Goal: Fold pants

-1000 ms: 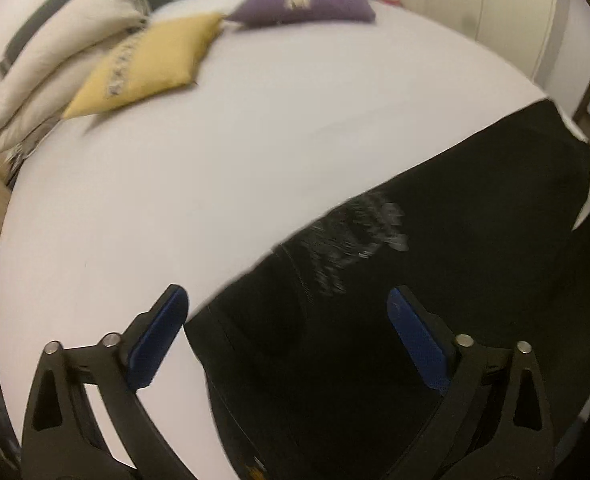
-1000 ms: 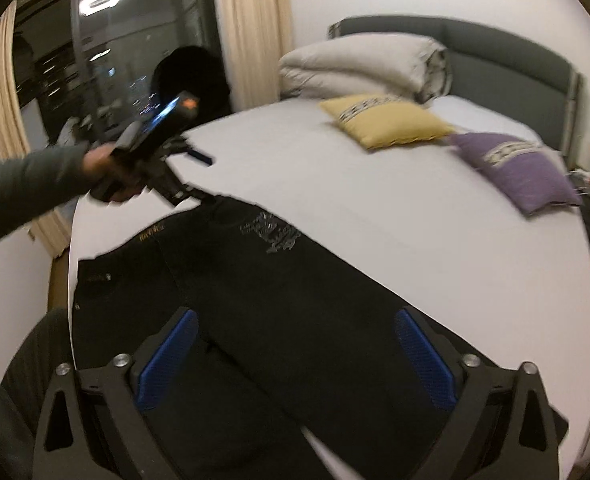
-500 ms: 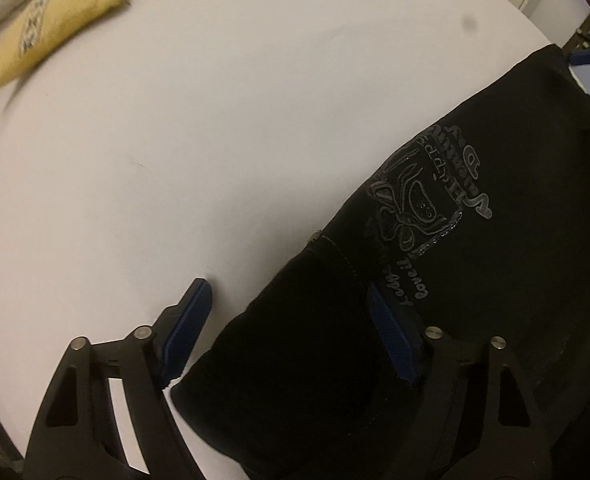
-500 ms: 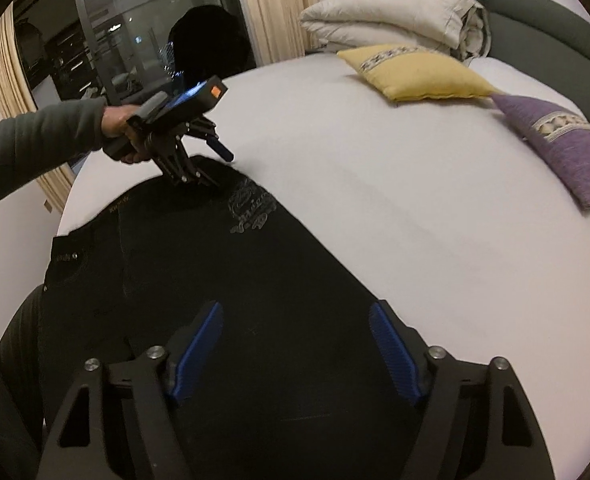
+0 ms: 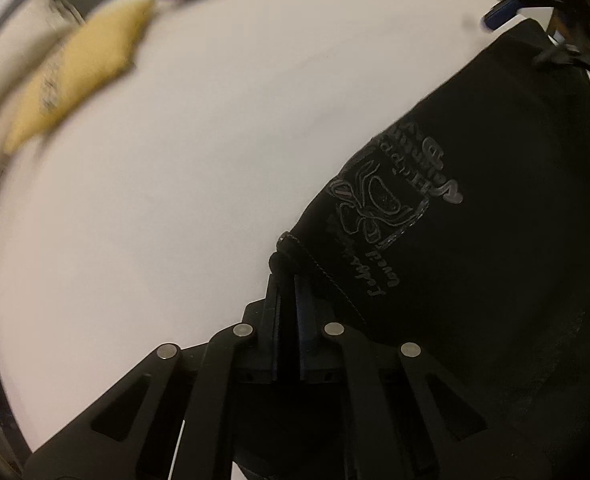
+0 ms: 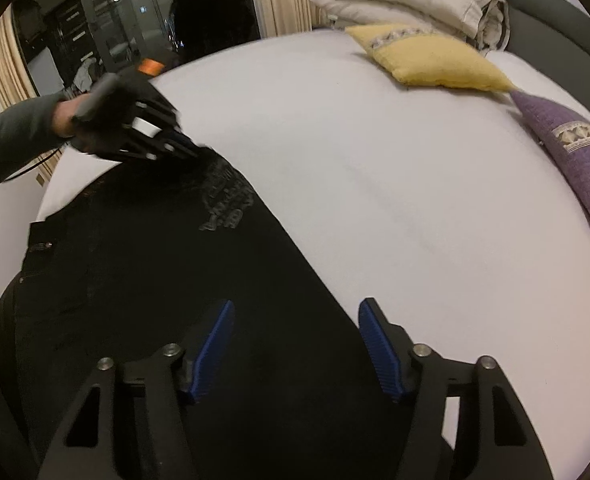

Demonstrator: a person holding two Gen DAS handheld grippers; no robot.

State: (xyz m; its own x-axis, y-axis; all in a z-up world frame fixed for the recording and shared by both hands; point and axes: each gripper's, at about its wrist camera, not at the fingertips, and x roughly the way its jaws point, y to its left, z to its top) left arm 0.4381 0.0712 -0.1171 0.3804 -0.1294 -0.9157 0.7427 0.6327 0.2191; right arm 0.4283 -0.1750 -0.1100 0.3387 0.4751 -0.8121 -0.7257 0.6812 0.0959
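Note:
Black pants (image 6: 147,280) with a grey printed logo (image 5: 391,208) lie spread on a white bed (image 6: 395,184). My left gripper (image 5: 286,280) is shut on the far edge of the pants near the waist, with a small bunch of fabric pinched between its fingers; it also shows in the right wrist view (image 6: 183,148), held by a hand in a grey sleeve. My right gripper (image 6: 295,344) is open, its blue pads either side of the far edge of a pant leg, low over the cloth.
A yellow cushion (image 6: 427,60) and a purple cushion (image 6: 571,156) lie near the grey headboard, with a folded cream duvet (image 6: 407,4) behind. Curtains and a dark window stand beyond the bed's left side. The bed edge runs close on the left.
My left gripper has closed onto the pants' edge near the logo. My right gripper has come down lower over the pant leg and its jaws have narrowed.

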